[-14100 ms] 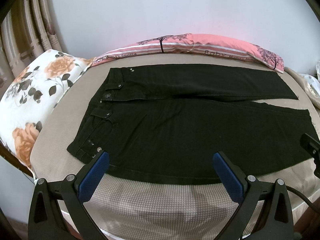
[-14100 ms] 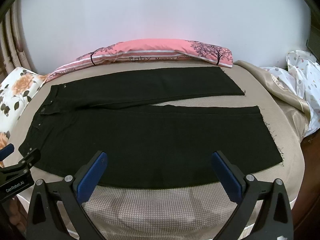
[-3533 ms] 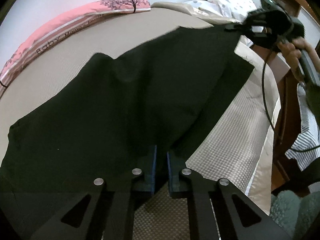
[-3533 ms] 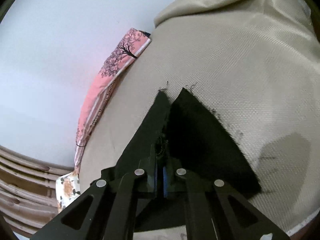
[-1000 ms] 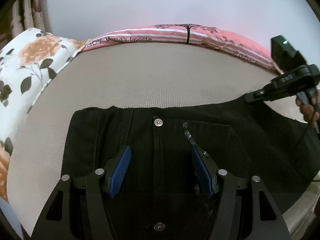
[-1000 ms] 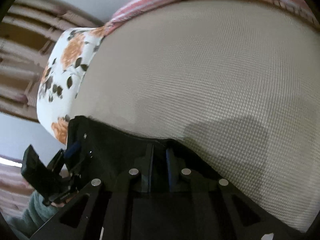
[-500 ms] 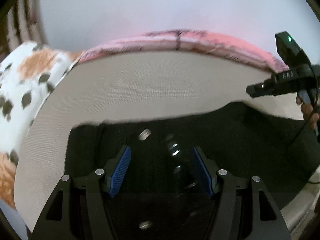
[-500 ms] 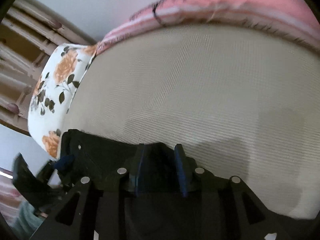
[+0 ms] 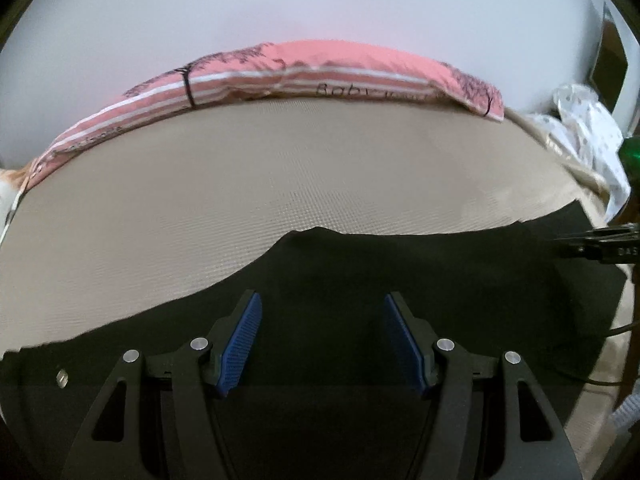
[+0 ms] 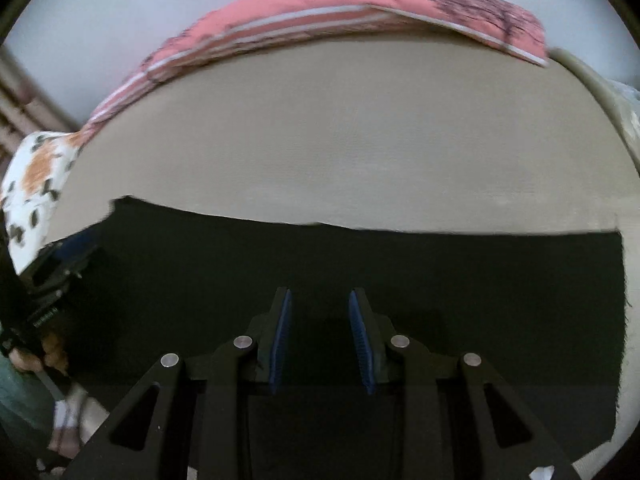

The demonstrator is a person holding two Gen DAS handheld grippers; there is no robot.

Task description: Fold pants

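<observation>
The black pants [image 9: 400,280] lie folded flat on the near part of the beige bed [image 9: 280,168], a dark band that runs left to right under both cameras, with its far edge roughly straight and bare bedding beyond it. In the left wrist view a small metal rivet [image 9: 63,378] shows on the cloth at the near left, and the fabric's far edge rises in a low bump near the middle. The left gripper [image 9: 322,340] hangs over the pants with its blue-padded jaws standing well apart and nothing pinched between them; only cloth shows below the gap. The right gripper [image 10: 321,342] also hangs over the pants, its jaws parted by a narrower gap, and no fabric is caught between the pads. In the right wrist view the right end of the folded pants is a clean vertical edge, with bedding beyond it. Along the far side of the bed lies a long pink pillow [image 9: 320,68] printed with dark trees and lettering, against a pale wall [image 9: 320,0]. A white pillow with orange flowers [image 10: 32,184] sits at the far left, and a crumpled white spotted cloth [image 9: 588,128] lies at the far right. At the left edge of the right wrist view the person's hand [image 10: 40,354] grips the handle of the other gripper.
</observation>
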